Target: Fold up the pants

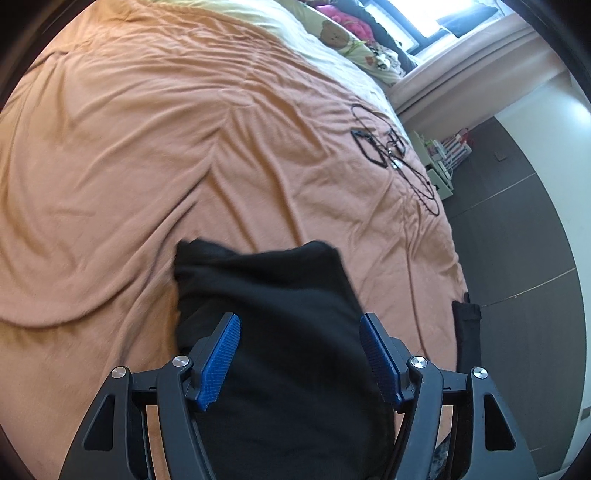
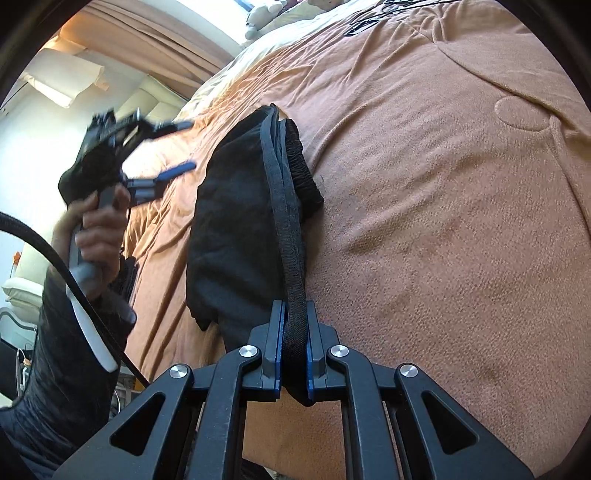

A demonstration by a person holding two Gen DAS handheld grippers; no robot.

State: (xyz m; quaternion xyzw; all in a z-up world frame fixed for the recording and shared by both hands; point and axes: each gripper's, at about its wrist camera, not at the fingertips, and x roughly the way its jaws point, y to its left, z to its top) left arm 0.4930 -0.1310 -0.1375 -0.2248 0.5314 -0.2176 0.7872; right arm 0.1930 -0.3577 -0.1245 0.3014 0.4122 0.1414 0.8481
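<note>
My bed [image 1: 129, 166] carries a creased orange blanket; a window [image 1: 417, 14] stands beyond. The black pants [image 2: 236, 221] lie bunched on it. My right gripper [image 2: 294, 354] is clenched on their hem band. My left gripper [image 1: 300, 354] hangs released above the cloth, nothing between its pads.

Daylight floods in from a blown-out window [image 1: 421, 14] at one o'clock. Fisheye edges bend and vignette; the left claw [image 2: 177, 147] is motion-blurred.

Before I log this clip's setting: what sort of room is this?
Most likely a bedroom: a bed under an orange blanket, a cartoon-print pillow at its head, and curtains by a bright window.
</note>
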